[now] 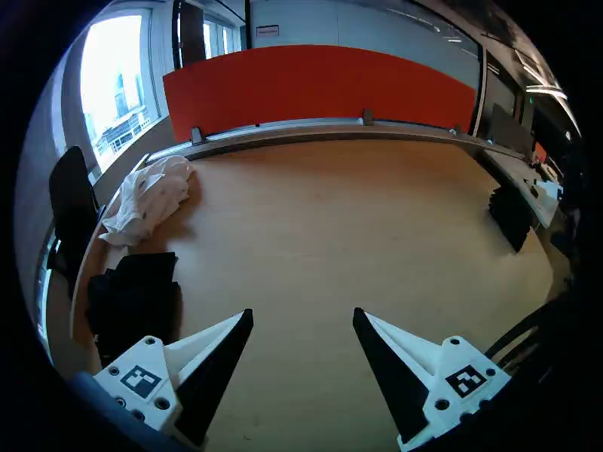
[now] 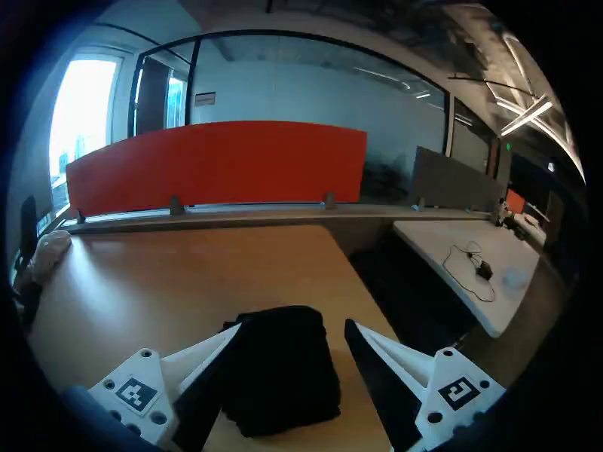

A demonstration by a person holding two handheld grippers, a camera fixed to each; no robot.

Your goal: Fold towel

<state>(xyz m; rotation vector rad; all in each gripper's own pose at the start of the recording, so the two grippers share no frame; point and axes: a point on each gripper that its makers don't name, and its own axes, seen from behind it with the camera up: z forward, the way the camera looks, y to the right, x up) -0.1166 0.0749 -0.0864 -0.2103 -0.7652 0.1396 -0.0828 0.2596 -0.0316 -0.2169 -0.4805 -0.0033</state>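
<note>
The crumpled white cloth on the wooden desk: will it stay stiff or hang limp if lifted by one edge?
Probably limp: the crumpled white cloth lies in soft irregular folds. It looks thin, so a push would likely bunch it rather than slide it whole.

Left gripper (image 1: 302, 310) hovers, jaws apart, above wooden desk (image 1: 339, 218).

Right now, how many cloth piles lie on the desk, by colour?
White pile: 1
Black piles, left and right: 2
Total: 3
</note>
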